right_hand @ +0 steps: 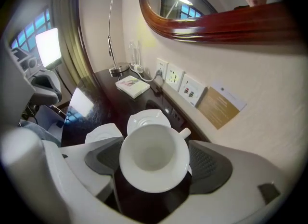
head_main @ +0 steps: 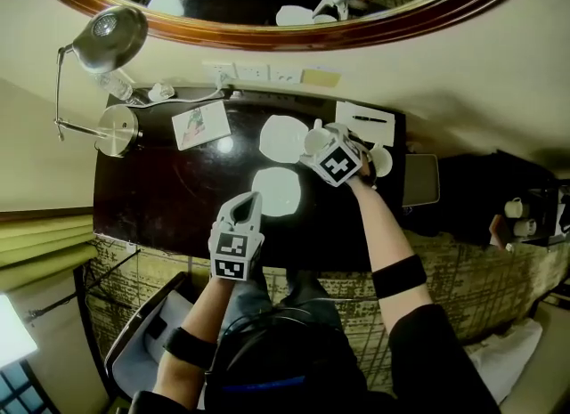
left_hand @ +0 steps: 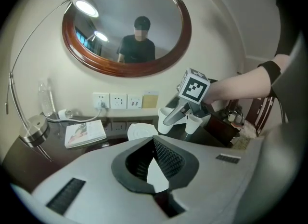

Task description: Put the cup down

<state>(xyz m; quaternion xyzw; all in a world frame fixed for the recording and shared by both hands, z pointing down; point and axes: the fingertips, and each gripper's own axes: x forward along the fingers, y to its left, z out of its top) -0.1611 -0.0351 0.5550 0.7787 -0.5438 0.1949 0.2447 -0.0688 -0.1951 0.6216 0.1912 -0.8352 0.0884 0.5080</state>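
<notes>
- Right tool point(right_hand: 155, 162): jaws set wide, clamped on the white cup point(right_hand: 153, 155), which we log just beside the far saucer point(head_main: 283, 136).
- Left tool point(left_hand: 154, 163): closed, empty, nearer us than that saucer.
- Step, as we judge: cup in hand for set-down. Next calls for a level descent, then release.
- Surface point(head_main: 160, 198): dark, glossy. Booklet point(head_main: 200, 125) and lamp point(head_main: 111, 43) left of the saucer, oval mirror point(head_main: 267, 29) beyond it.

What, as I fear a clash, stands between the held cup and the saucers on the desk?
Nothing visible does. The cup, clamped in the right gripper, hangs beside the far saucer, with the near saucer just past it; both are bare. A second cup stands on the gripper's other side.
</notes>
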